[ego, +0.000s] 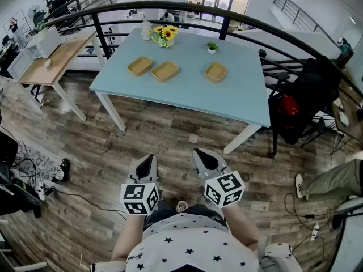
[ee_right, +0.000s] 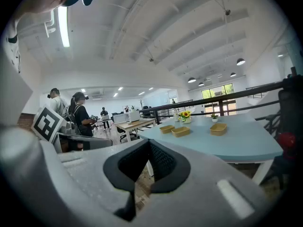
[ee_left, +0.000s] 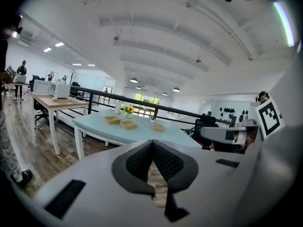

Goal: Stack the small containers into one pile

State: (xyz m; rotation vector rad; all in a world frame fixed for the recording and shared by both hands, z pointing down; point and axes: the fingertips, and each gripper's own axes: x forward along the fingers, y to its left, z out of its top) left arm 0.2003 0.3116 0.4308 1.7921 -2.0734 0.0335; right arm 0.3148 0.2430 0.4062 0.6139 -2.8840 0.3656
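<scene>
Tan, shallow small containers, three, sit apart on blue worktop, well ahead. Likely light, thin-walled, flexing; grip by rim. Fully closed, empty: left tongs, right tongs.

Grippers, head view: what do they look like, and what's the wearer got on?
Left gripper and right gripper: pale grey tapered shells, tongs lined with dark textured pads. Each carries a white cube with black square markers. Shirt is white with dark stars.
</scene>
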